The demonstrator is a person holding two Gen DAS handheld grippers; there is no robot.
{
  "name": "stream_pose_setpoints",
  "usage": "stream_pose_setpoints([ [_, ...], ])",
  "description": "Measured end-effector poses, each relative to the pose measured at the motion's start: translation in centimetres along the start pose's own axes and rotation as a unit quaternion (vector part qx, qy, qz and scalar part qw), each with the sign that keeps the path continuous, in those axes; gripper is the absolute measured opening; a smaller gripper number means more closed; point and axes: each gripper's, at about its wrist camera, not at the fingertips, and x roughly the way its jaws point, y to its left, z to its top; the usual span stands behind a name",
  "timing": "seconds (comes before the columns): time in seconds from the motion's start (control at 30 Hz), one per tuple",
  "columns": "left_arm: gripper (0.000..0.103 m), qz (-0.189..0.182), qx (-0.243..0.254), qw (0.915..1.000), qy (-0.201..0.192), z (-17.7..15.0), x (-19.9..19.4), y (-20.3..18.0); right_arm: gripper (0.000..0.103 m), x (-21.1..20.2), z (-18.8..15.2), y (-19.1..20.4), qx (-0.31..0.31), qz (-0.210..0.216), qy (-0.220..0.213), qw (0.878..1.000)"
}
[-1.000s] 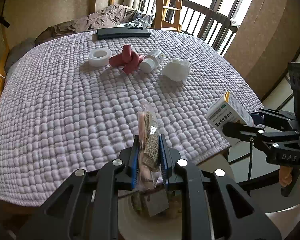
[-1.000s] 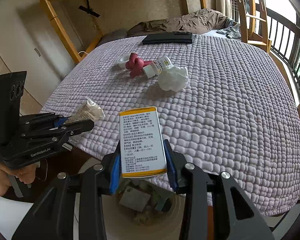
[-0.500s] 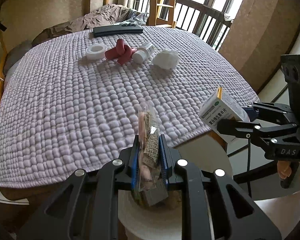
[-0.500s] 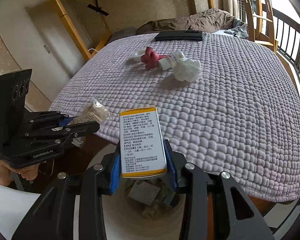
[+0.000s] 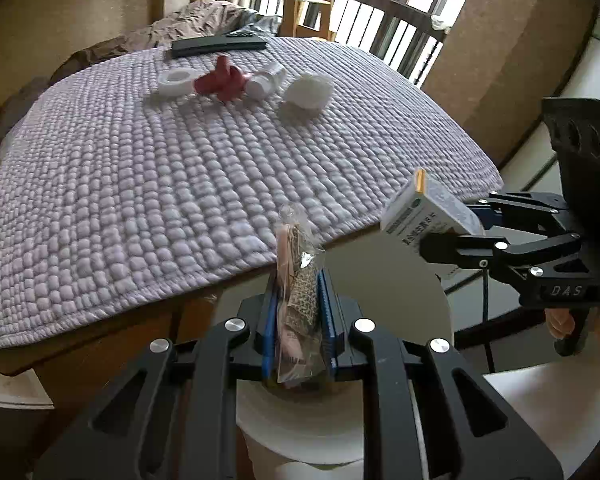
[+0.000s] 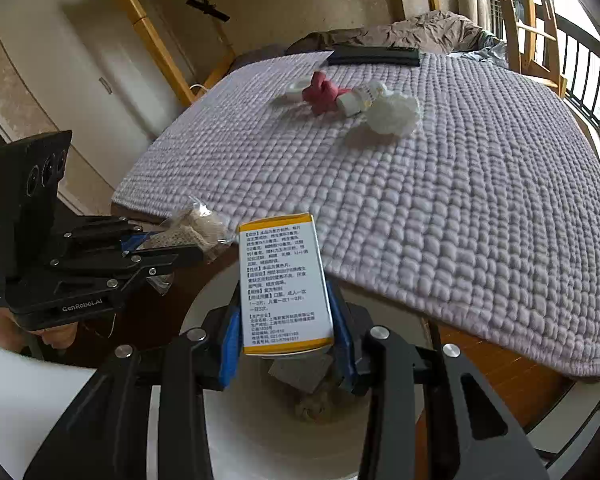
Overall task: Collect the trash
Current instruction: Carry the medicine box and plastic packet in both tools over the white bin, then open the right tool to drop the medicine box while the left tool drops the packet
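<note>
My left gripper point(image 5: 298, 316) is shut on a clear plastic snack wrapper point(image 5: 300, 280) and holds it over the white trash bin point(image 5: 380, 280) beside the bed. My right gripper point(image 6: 286, 332) is shut on a white and yellow medicine box point(image 6: 282, 280) above the same bin point(image 6: 260, 432), which holds several scraps. Each gripper shows in the other's view: the right one point(image 5: 456, 236) and the left one point(image 6: 180, 248). On the bed lie a crumpled white tissue point(image 6: 394, 114), a white pill bottle point(image 6: 354, 100), a red cloth knot point(image 6: 320, 92) and a white tape roll point(image 5: 176, 82).
The lilac quilted bedspread point(image 5: 160, 168) ends at a wooden bed edge point(image 6: 500, 360) just beyond the bin. A black flat case point(image 5: 218, 44) and a brown blanket point(image 6: 412, 32) lie at the far end. A balcony railing point(image 5: 392, 32) stands to the right.
Both grippers have pulled back from the bed with their items and now hang further over the bin. The things on the bed have not moved.
</note>
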Motion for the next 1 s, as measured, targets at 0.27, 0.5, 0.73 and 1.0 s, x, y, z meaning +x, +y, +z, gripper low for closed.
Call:
stream_pose_setpoints([
  [0.27,0.021,-0.011,0.022,0.9996,0.015,-0.7,0.4,-1.2,0.038,0.3,-1.2,0.8,-0.012,0.004,0.015,1.000],
  [0.5,0.021,-0.004,0.026,0.9990,0.037,-1.3,1.5,-1.5,0.038,1.1,-2.0,0.6,-0.007,0.002,0.032,0.999],
  [0.73,0.021,0.022,0.016,0.9979,0.059,-1.5,3.1,-1.0,0.038,2.3,-2.7,0.7,-0.013,-0.013,0.055,0.998],
  [1.0,0.021,0.030,0.018,0.9966,0.074,-2.4,4.5,-1.1,0.038,3.7,-3.1,0.4,-0.011,-0.019,0.073,0.997],
])
